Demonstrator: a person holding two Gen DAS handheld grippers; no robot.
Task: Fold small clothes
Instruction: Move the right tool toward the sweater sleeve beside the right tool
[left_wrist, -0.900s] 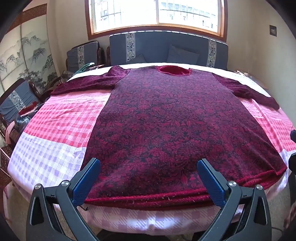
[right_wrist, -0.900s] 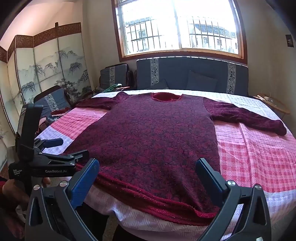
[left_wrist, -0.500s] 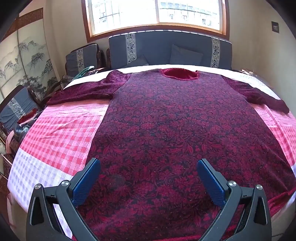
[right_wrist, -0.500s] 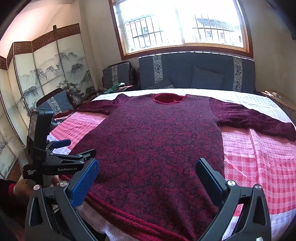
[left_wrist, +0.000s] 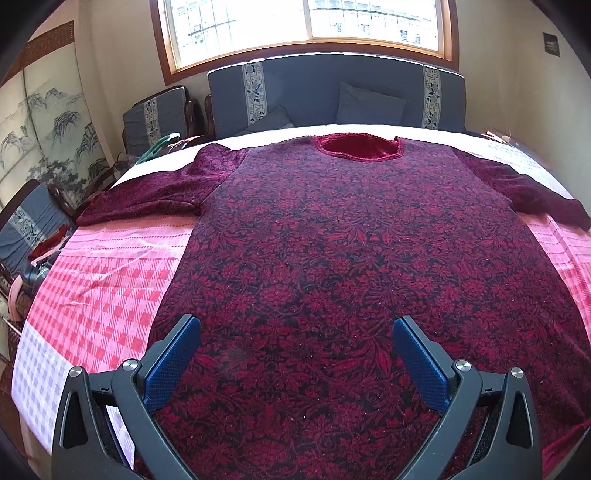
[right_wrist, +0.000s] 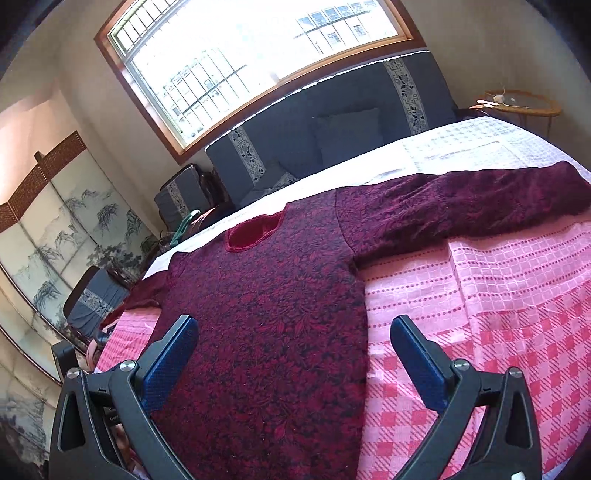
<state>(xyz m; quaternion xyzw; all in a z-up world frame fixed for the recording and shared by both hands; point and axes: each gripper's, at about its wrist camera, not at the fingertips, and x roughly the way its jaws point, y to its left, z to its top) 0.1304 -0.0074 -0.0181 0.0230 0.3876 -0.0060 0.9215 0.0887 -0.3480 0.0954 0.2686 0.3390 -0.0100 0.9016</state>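
Note:
A dark red floral sweater (left_wrist: 351, 266) lies flat, face up, on the pink checked tablecloth (left_wrist: 110, 280), neckline (left_wrist: 358, 147) at the far side and both sleeves spread out. My left gripper (left_wrist: 295, 354) is open and empty, over the lower body of the sweater. In the right wrist view the sweater (right_wrist: 280, 314) fills the left half, its right sleeve (right_wrist: 469, 206) stretched to the right. My right gripper (right_wrist: 293, 352) is open and empty, tilted, above the sweater's right side edge near the armpit.
A grey sofa (left_wrist: 332, 96) with cushions stands behind the table under the window. Grey armchairs (left_wrist: 159, 118) and a painted folding screen (left_wrist: 40, 133) are on the left. A small wooden side table (right_wrist: 517, 103) stands at the far right.
Both grippers have moved forward over the sweater, away from the hem. The right gripper has also swung right and tilted, now over the sweater's right edge near the sleeve.

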